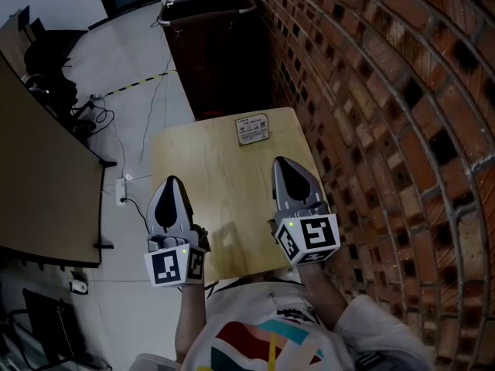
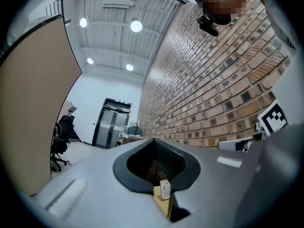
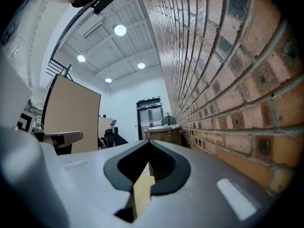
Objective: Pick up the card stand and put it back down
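While the card stand (image 1: 252, 128) sits on the bench (image 1: 209, 184), left gripper (image 1: 172, 182) and right gripper (image 1: 283, 165) hang shut, empty — before lifting or after.

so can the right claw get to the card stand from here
Probably yes: the table between right claw and card stand is bare, though the claw is shut and must open first.
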Available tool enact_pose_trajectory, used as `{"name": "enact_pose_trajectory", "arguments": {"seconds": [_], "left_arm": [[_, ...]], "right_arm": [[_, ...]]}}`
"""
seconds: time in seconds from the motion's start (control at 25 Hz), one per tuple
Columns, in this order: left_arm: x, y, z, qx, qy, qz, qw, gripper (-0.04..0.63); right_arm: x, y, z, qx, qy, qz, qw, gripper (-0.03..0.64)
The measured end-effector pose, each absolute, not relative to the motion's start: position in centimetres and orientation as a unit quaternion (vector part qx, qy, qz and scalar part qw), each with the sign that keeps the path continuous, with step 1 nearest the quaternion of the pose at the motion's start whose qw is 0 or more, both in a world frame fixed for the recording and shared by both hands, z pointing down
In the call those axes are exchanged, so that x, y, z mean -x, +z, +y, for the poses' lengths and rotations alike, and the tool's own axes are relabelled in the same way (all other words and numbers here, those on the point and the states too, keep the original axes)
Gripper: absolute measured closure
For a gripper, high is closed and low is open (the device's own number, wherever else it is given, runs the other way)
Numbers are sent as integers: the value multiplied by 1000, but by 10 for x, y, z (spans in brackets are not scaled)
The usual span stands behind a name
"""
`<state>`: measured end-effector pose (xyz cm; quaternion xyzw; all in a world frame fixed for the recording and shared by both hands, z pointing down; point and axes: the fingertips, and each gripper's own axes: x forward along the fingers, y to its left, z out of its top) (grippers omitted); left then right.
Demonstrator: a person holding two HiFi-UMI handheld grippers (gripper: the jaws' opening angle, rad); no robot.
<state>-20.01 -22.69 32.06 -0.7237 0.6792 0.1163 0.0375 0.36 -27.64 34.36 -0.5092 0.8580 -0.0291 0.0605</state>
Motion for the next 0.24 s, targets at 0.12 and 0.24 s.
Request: {"name": "enact_pose_trajectory", "arguments": {"seconds": [0.12, 0.24], "left_arm": [[203, 321, -227, 722, 117, 681, 36, 591], [206, 323, -227, 721, 115, 682, 34, 591]], "right_arm": [[-2, 343, -275, 508, -27, 859, 59, 617], [1, 343, -275, 507, -27, 860, 59, 617]]}}
